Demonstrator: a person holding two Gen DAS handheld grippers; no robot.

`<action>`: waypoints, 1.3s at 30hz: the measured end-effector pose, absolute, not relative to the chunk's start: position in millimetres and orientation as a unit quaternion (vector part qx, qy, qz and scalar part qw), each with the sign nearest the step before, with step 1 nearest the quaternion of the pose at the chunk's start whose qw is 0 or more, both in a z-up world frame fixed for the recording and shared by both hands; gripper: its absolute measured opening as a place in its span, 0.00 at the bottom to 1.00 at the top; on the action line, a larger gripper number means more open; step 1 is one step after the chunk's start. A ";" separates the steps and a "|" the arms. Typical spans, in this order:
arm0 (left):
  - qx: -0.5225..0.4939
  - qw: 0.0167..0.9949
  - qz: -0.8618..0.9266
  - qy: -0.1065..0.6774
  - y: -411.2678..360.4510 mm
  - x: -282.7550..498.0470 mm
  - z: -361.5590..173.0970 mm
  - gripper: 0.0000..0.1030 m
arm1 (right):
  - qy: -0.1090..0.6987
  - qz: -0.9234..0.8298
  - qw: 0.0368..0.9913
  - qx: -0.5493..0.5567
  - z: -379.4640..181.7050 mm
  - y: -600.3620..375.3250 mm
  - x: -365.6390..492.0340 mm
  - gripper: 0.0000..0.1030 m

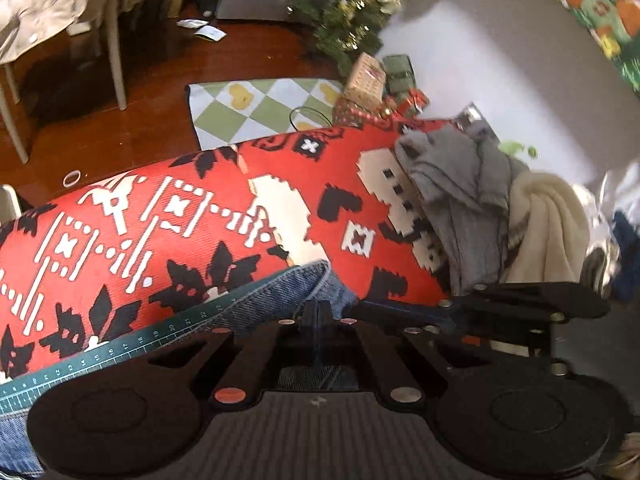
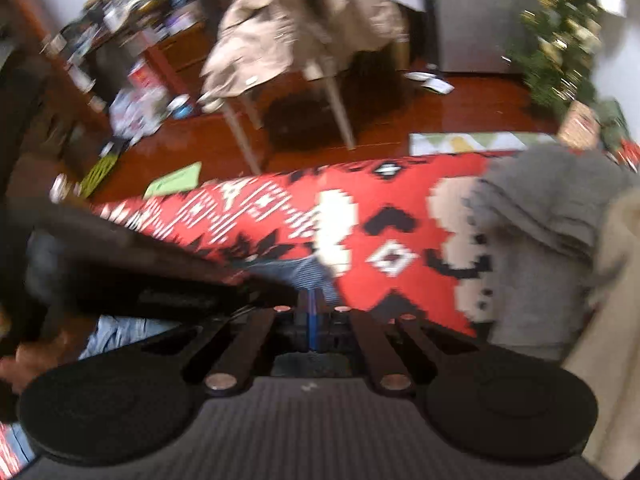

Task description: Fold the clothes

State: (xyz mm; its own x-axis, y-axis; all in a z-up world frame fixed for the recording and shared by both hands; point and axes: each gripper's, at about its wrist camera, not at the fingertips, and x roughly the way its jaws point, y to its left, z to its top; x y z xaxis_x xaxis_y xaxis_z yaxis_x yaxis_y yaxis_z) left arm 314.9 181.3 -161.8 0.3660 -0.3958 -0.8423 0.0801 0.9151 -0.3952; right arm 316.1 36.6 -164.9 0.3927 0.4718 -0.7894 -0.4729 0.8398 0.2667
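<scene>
Blue denim jeans (image 1: 280, 296) lie on a table covered by a red patterned cloth (image 1: 200, 220), partly over a green ruled mat (image 1: 120, 344). My left gripper (image 1: 318, 310) is shut, its fingertips pinching the denim near a hem. In the right wrist view my right gripper (image 2: 313, 300) is also shut on a fold of the jeans (image 2: 298, 272). The two grippers sit close side by side. The right one's black body reaches in from the right of the left wrist view. The right wrist view is blurred.
A pile of grey clothes (image 1: 460, 188) and a cream fleece (image 1: 552, 220) rests on the table's right end. Beyond the far edge, on the wooden floor, are a chair draped with a beige coat (image 2: 300, 20), a checkered mat (image 1: 264, 108), gift boxes (image 1: 364, 80) and a Christmas tree (image 1: 352, 8).
</scene>
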 end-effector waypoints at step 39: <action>-0.115 0.809 -0.172 0.551 142.3 282.1 -158.6 0.00 | 0.497 0.256 0.829 0.015 -167.1 -7.9 263.8 0.00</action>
State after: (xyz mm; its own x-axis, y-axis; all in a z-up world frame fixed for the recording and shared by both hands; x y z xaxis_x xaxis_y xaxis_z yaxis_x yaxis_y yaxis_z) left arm 282.1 142.3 -158.6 0.3346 -0.4039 -0.8514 0.1511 0.9148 -0.3745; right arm 263.8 -7.9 -167.1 0.3754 0.4395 -0.8160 -0.4103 0.8683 0.2789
